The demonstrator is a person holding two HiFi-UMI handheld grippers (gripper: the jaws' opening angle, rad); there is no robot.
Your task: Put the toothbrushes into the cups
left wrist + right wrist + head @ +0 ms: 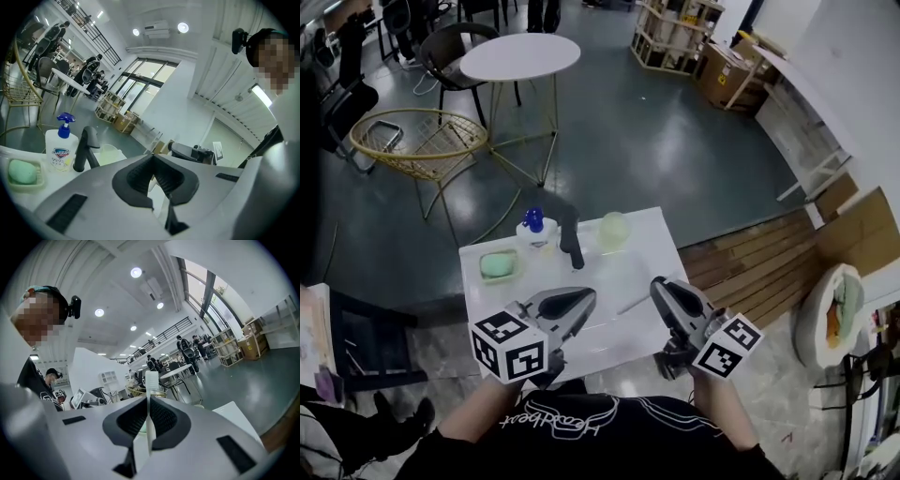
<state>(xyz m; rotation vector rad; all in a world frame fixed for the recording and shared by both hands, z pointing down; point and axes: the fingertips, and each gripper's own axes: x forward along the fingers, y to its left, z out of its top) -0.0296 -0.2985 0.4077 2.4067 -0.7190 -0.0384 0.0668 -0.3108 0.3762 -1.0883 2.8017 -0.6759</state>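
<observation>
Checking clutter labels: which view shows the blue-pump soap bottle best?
The left gripper view: the soap bottle is large, with its blue pump and label clear. In the head view it is small and distant. The right gripper view doesn't show it.

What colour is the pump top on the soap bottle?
Blue pump top; clearest in the left gripper view.

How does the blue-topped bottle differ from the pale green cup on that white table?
The bottle is white with a blue pump top; the cup is pale green and open-topped. The bottle stands left of the black faucet, the cup right of it. Both stand upright near the table's far edge.
</observation>
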